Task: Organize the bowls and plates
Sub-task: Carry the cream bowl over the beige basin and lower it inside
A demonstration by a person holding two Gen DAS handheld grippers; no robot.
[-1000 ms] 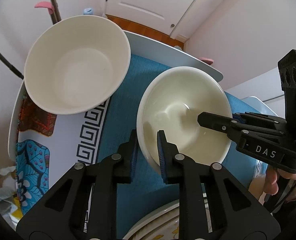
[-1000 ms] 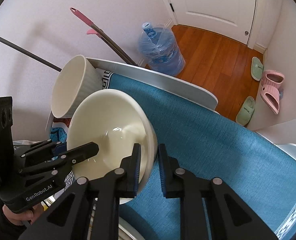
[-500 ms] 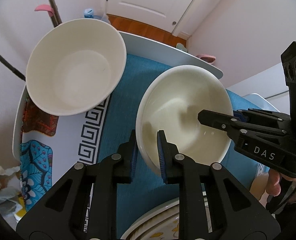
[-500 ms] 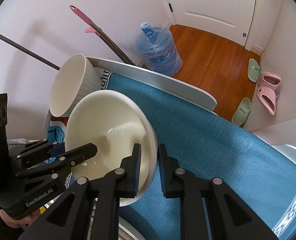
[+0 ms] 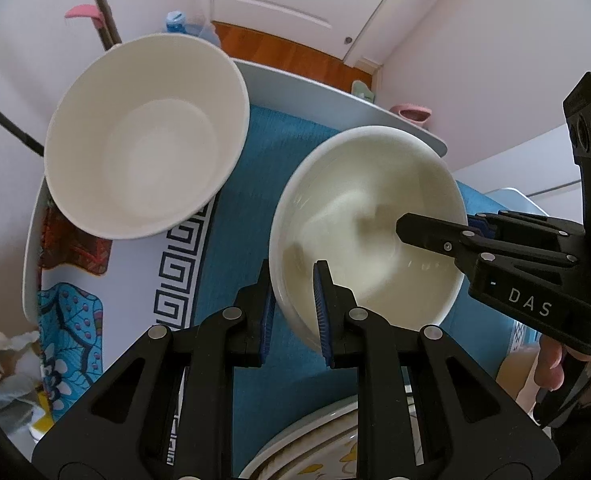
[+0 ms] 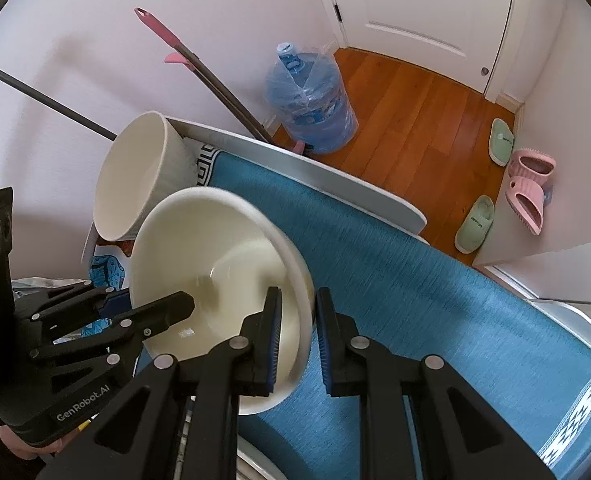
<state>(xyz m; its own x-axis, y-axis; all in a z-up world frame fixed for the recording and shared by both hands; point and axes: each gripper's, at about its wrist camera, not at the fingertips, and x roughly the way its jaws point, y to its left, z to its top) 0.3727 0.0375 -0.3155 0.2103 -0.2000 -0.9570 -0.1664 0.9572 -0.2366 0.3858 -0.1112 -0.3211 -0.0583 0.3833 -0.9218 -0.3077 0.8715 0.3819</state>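
The cream bowl has drifted slightly toward the deep white bowl, and I have my left claw and right claw each clamped on its rim, above the blue cloth.

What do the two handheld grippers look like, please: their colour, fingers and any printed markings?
Both are matte black with silver rivets and blue ribbed pads. The left gripper is marked "GenRobot.AI"; the right gripper is marked "DAS".

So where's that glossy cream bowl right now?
The cream bowl is pinched by its rim between both tools, over the blue cloth, just right of the taller white bowl in the left wrist view.
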